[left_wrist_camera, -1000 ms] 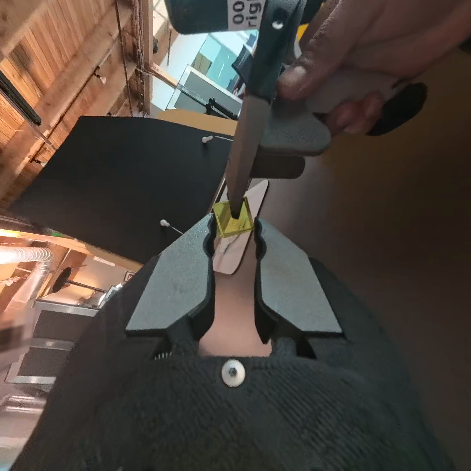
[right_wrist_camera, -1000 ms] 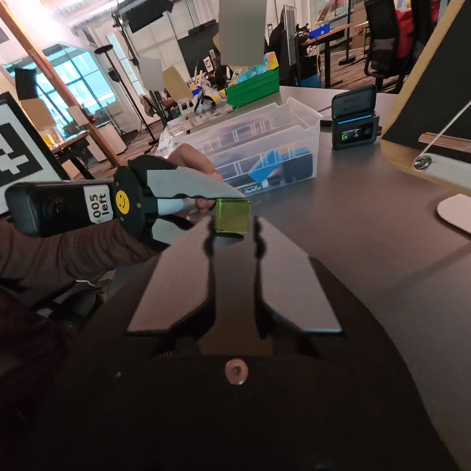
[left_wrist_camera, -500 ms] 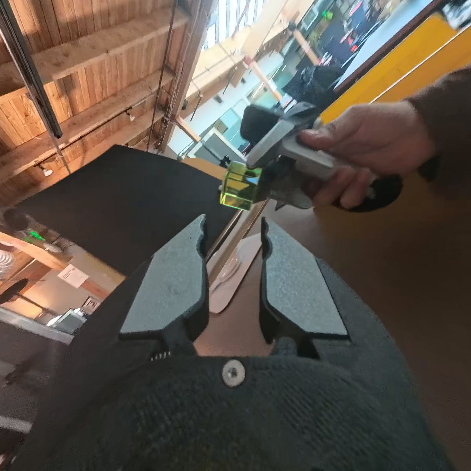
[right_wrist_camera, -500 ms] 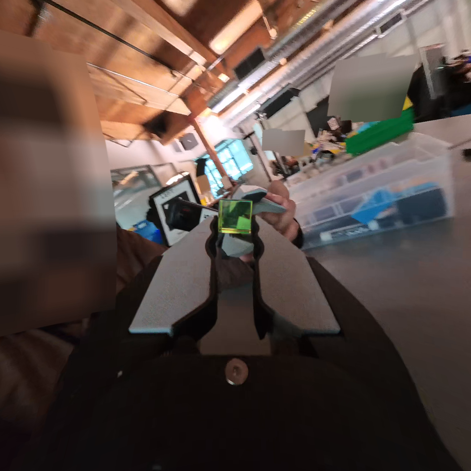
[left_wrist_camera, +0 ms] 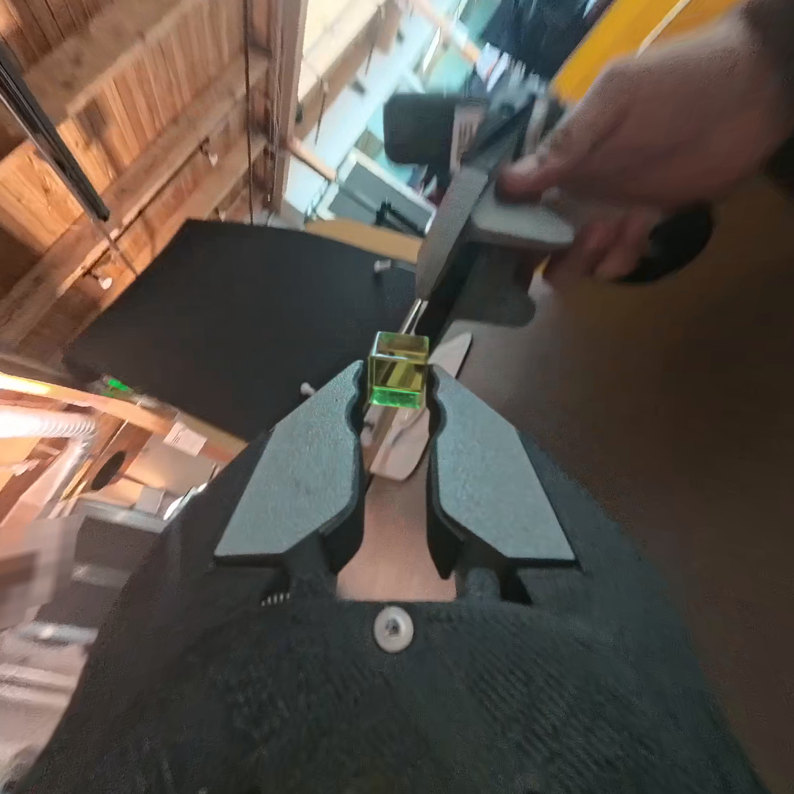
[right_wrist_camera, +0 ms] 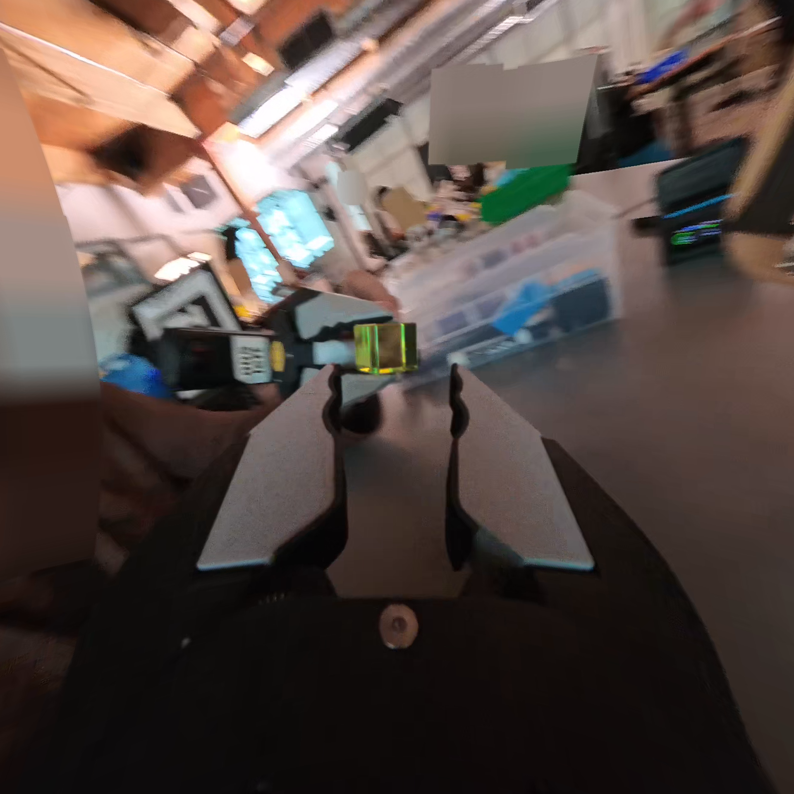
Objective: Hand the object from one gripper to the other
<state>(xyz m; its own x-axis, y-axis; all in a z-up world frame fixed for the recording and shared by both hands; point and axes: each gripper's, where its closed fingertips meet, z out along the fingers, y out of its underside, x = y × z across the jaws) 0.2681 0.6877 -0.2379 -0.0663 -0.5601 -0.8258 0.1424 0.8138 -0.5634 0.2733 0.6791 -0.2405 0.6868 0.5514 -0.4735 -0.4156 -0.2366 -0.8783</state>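
Observation:
A clear yellow-green cube [left_wrist_camera: 397,374] sits between the fingertips of my left gripper [left_wrist_camera: 396,374], which is shut on it and holds it in the air above the dark table [left_wrist_camera: 644,451]. My right gripper [right_wrist_camera: 394,376] is open and empty, its tips just short of the cube [right_wrist_camera: 385,347]. In the right wrist view the left gripper [right_wrist_camera: 326,333] reaches in from the left with the cube at its tips. In the left wrist view the right gripper's fingers [left_wrist_camera: 447,223] and the hand on it stand above and beyond the cube, blurred.
A clear plastic bin [right_wrist_camera: 515,275] with blue items, a green box [right_wrist_camera: 524,193] and a small dark device with a lit screen [right_wrist_camera: 696,227] stand on the table's far side. A black board [left_wrist_camera: 215,300] and a white oval pad [left_wrist_camera: 399,451] lie beyond the left gripper.
Half a second ago my right gripper held the cube and my left was open. Now the left is shut on the cube and the right has opened and drawn back a little.

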